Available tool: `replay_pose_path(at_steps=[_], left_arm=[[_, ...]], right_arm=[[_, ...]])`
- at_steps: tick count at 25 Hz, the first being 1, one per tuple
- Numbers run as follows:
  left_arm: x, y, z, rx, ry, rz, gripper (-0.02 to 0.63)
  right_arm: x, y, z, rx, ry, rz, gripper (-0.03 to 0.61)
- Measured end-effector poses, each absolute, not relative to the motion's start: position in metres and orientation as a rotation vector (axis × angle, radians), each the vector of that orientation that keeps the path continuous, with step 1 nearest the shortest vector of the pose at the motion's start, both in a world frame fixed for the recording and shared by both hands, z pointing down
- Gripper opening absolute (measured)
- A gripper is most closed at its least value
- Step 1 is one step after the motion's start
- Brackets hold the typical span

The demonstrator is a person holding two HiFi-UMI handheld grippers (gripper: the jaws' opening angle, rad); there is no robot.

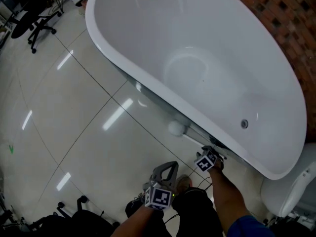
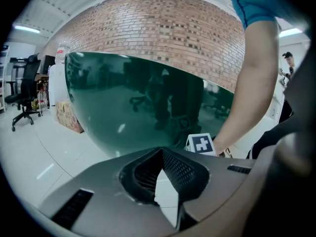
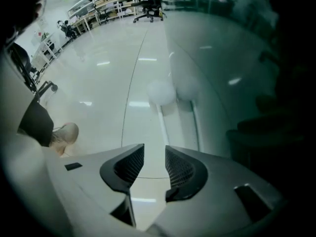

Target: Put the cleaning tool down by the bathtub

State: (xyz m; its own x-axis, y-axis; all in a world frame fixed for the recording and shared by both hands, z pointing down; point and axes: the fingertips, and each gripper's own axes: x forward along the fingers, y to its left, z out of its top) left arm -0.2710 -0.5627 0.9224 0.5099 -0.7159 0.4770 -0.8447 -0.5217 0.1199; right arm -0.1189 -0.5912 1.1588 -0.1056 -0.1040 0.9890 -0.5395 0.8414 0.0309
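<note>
On the glossy white tiled floor (image 1: 74, 122), right against the foot of the big oval white bathtub (image 1: 207, 73), lies the cleaning tool (image 1: 177, 128), a pale stick with a white ball-shaped head. Its long axis runs along the tub's side. In the head view the round head points up and to the left, and the thin handle trails down to the right, ending beneath the right gripper (image 1: 215, 151). The tool looks white all over, and its surface is too blurred to say more.

From the right gripper view the tool (image 3: 161, 95) lies straight ahead, head farthest away and handle coming back toward the camera. It sits just beside the tub's dark green glossy outer wall (image 3: 232, 83), which mirrors the ball. The right gripper (image 3: 154, 149) points down at the floor with its fingers spread, and only bare tile shows between them.

The left gripper (image 1: 174, 165) hangs lower in the head view, apart from the tool. In its own view the left gripper (image 2: 160, 151) has its fingers pressed together at the tips with nothing held, and it faces the tub's green flank (image 2: 138, 107) under a red brick wall (image 2: 163, 28). A black office chair (image 1: 37, 26) stands well apart on the floor.
</note>
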Motion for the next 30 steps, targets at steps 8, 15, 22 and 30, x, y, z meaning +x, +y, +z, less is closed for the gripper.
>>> replay_pose_path(at_steps=[8, 15, 22, 30], left_arm=[[-0.278, -0.546, 0.774, 2.490, -1.238, 0.613, 0.000], [-0.253, -0.531, 0.613, 2.570, -1.195, 0.601, 0.000], [-0.227, -0.482, 0.490, 2.557, -1.051, 0.554, 0.000], [-0.201, -0.447, 0.371, 2.743, -0.888, 0.497, 0.000]], right_arm=[[-0.100, -0.515, 0.975, 0.759, -1.682, 0.675, 0.095], [-0.073, -0.488, 0.781, 1.026, -1.809, 0.764, 0.043], [-0.050, -0.450, 0.602, 1.345, -1.914, 0.757, 0.005], [-0.030, -0.404, 0.411, 1.774, -1.974, 0.564, 0.004]])
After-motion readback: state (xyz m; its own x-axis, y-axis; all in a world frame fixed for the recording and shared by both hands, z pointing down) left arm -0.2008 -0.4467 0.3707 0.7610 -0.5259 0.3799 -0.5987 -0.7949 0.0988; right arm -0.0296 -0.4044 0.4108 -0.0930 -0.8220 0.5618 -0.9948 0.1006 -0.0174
